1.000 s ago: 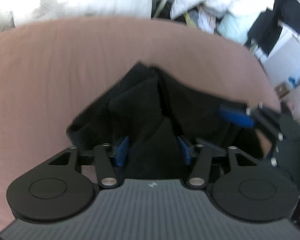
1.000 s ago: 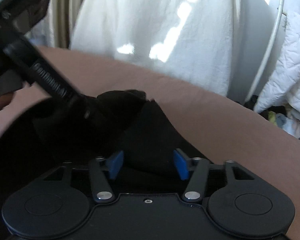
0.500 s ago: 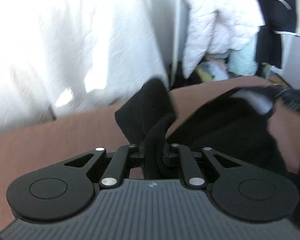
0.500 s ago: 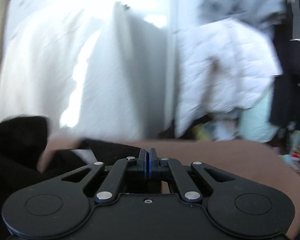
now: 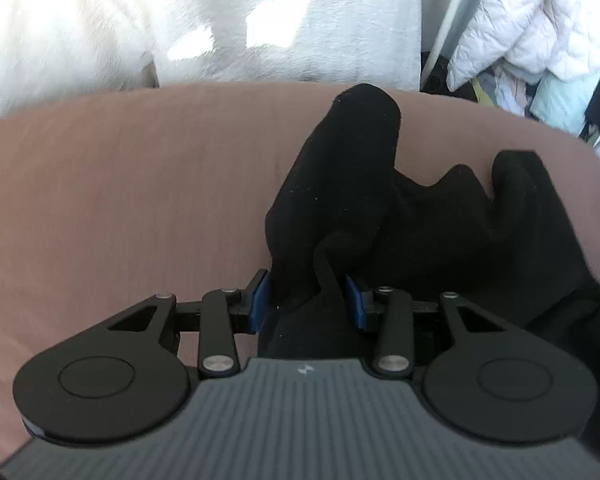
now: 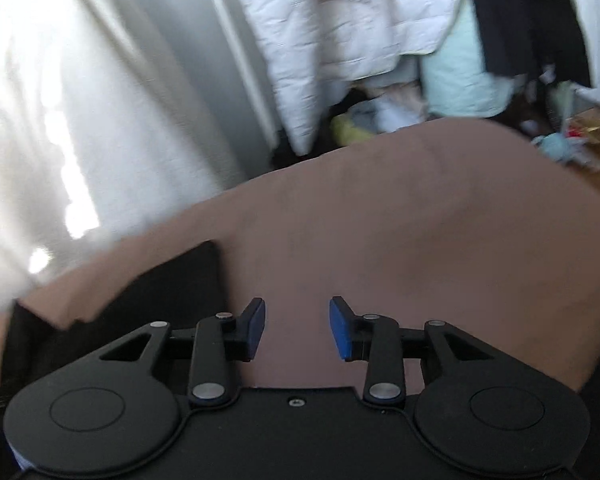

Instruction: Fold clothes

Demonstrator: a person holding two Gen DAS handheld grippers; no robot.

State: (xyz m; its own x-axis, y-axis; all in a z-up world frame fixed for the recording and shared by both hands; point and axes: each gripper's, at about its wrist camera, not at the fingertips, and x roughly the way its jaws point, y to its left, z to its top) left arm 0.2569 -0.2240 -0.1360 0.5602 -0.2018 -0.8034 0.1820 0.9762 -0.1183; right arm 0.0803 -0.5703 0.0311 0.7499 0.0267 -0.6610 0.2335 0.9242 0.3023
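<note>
The left gripper, jaws just opening, stands loosely around the black garment on the brown sheet, while the right gripper, also just opening, holds nothing.

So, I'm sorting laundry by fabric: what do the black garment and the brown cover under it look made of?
Black garment: probably a soft matte knit such as cotton jersey; it slumps in rounded folds and carries pale lint specks. Brown cover: a smooth matte woven sheet, faintly ribbed, stretched flat. The exact fibre cannot be told.
</note>
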